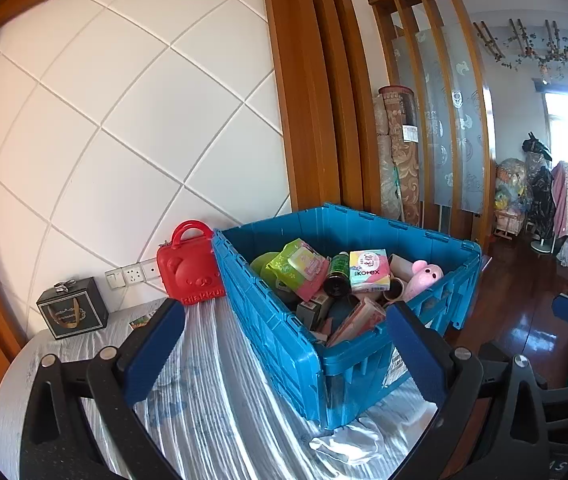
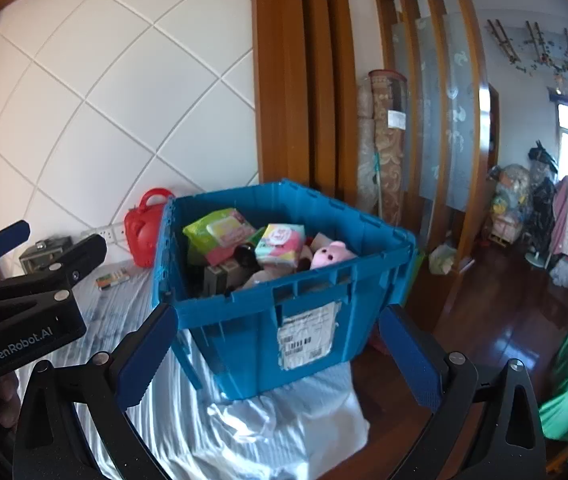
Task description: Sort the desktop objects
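Left gripper (image 1: 284,360): jaws wide apart, holding nothing.
Right gripper (image 2: 280,356): jaws wide apart, holding nothing.
Blue plastic crate (image 2: 244,320): white shipping label (image 2: 309,334) visible in the right wrist view only.

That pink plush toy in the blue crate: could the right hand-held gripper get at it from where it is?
Probably yes. The pink plush toy lies on top of the pile near the blue crate's front wall, uncovered, and the right hand-held gripper is open and empty, below the rim; it would need to rise over that.

rolled carpets (image 1: 397,152), wall sockets (image 1: 132,274), wooden floor (image 1: 523,320)
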`<act>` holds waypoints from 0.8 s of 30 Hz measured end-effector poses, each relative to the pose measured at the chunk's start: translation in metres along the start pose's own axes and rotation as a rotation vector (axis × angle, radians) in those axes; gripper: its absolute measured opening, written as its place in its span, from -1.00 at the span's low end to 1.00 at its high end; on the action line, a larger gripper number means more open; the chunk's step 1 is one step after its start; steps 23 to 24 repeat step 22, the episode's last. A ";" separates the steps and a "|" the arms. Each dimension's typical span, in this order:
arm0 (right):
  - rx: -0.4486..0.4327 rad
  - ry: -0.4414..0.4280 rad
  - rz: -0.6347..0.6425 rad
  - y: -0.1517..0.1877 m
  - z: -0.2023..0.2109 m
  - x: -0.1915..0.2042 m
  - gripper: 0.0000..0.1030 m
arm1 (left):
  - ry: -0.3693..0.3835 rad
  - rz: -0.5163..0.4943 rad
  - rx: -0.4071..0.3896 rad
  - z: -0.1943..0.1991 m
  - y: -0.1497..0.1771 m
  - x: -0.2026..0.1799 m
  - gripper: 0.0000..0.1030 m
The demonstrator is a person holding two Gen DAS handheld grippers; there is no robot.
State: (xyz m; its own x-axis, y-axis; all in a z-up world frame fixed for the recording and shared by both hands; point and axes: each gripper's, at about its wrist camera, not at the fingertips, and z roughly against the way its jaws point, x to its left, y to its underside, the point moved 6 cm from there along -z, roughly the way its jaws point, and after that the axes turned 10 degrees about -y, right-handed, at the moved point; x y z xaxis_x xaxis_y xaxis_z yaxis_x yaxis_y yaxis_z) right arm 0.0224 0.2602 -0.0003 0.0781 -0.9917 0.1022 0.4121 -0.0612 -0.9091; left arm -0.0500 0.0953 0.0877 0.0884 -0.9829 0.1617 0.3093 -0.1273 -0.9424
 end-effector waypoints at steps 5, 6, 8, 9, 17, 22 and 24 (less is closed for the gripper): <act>0.023 -0.013 -0.009 0.002 -0.003 0.002 0.99 | -0.002 0.006 0.012 -0.002 0.001 0.004 0.99; 0.020 -0.011 -0.007 0.002 -0.002 0.003 0.99 | -0.002 0.006 0.013 -0.002 0.001 0.005 0.99; 0.011 -0.006 -0.001 0.000 -0.001 0.002 0.99 | -0.007 0.004 0.013 -0.001 0.001 0.005 0.99; 0.008 -0.005 0.001 -0.001 -0.001 0.002 0.99 | -0.010 0.004 0.013 -0.001 0.001 0.006 0.99; -0.001 0.006 -0.006 -0.003 0.002 -0.003 0.99 | 0.000 0.028 0.011 0.000 0.000 0.009 0.99; -0.016 0.017 -0.010 -0.006 0.006 -0.007 0.99 | -0.012 0.060 -0.013 0.003 -0.003 0.018 0.99; -0.016 0.017 -0.010 -0.006 0.006 -0.007 0.99 | -0.012 0.060 -0.013 0.003 -0.003 0.018 0.99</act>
